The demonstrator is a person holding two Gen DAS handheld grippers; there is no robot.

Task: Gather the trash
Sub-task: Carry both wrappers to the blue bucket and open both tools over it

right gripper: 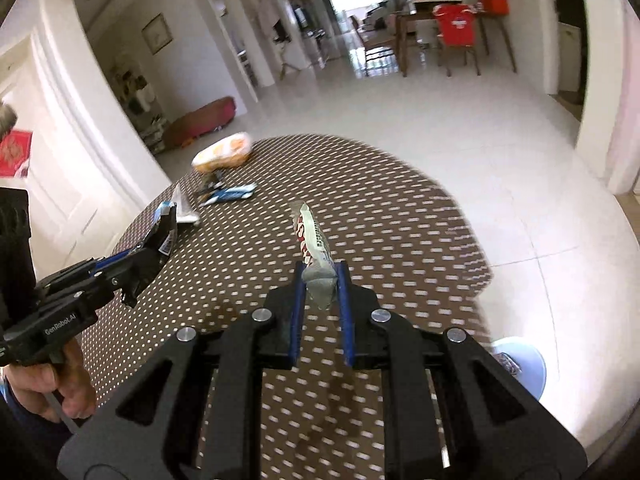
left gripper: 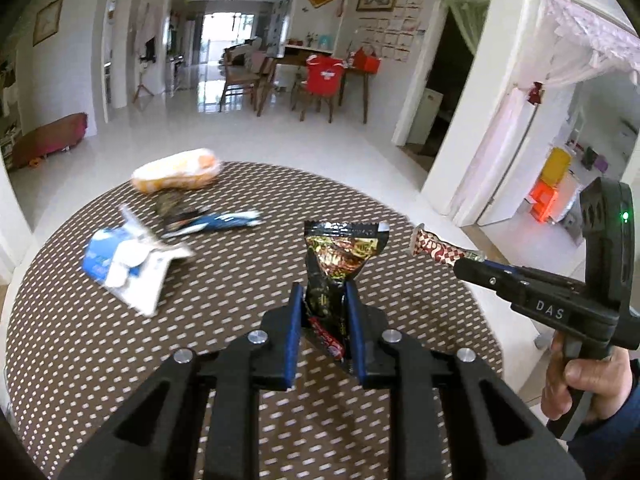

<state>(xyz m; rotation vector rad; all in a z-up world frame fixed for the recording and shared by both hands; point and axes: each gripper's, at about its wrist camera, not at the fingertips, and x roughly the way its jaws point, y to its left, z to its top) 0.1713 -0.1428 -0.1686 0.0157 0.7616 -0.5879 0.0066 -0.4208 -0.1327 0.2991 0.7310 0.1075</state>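
Observation:
My left gripper [left gripper: 324, 290] is shut on a black snack packet [left gripper: 340, 256] and holds it above the round dotted table [left gripper: 80, 360]. My right gripper [right gripper: 322, 270] is shut on a red-and-white candy wrapper [right gripper: 312, 236], also held above the table. In the left wrist view the right gripper [left gripper: 466, 262] is at the right with the wrapper [left gripper: 436, 250] sticking out. In the right wrist view the left gripper [right gripper: 152, 248] is at the left with the black packet [right gripper: 162, 232]. On the table lie a blue-and-white wrapper [left gripper: 128, 264], a blue wrapper [left gripper: 216, 220] and an orange-and-white bag [left gripper: 176, 176].
The table's far edge drops to a white tiled floor [left gripper: 320, 140]. A pale round bin or stool [right gripper: 524, 360] shows below the table's right edge. A dining table with chairs [left gripper: 320, 76] stands far back.

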